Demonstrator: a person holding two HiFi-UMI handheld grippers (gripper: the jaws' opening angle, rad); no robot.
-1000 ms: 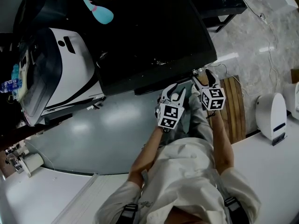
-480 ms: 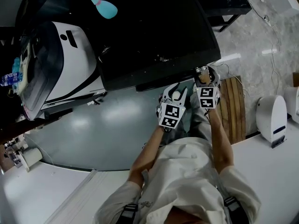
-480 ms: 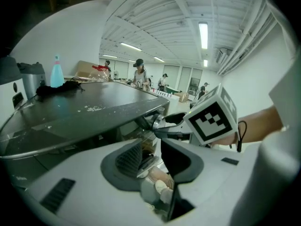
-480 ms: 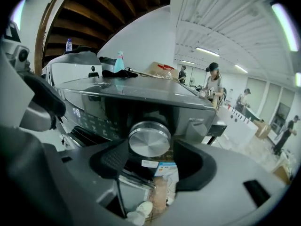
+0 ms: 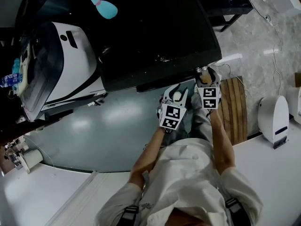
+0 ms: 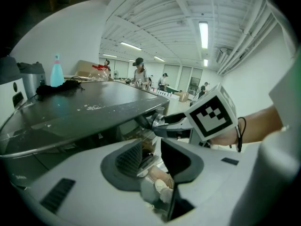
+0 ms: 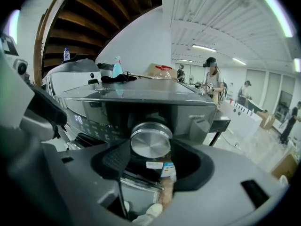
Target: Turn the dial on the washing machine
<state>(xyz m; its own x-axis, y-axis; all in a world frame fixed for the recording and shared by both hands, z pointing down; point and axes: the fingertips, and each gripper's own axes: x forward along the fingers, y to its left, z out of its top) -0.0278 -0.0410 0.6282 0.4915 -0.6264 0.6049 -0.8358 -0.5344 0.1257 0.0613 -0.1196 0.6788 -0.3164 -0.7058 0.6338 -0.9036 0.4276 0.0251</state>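
The washing machine (image 5: 150,32) is dark, with a flat lid, and its round silver dial (image 7: 150,140) sits on the front panel near the right corner. My right gripper (image 5: 203,76) is up against that dial (image 5: 203,70). Its jaws are closing, with the dial between the two pads; I see no firm press. From the left gripper view the right gripper (image 6: 162,122) reaches in from the right to the dial (image 6: 156,120). My left gripper (image 5: 177,93) hangs just left of it in front of the machine, open, with nothing between its fingers.
A white appliance with a dark window (image 5: 61,65) stands left of the machine. A light blue bottle (image 5: 101,6) stands on the lid's far end. A slatted wooden piece (image 5: 235,107) and a white device (image 5: 274,117) lie to the right. People stand far behind.
My right gripper has shifted a little up and left onto the dial, and its marker cube has turned. The left gripper has hardly moved.
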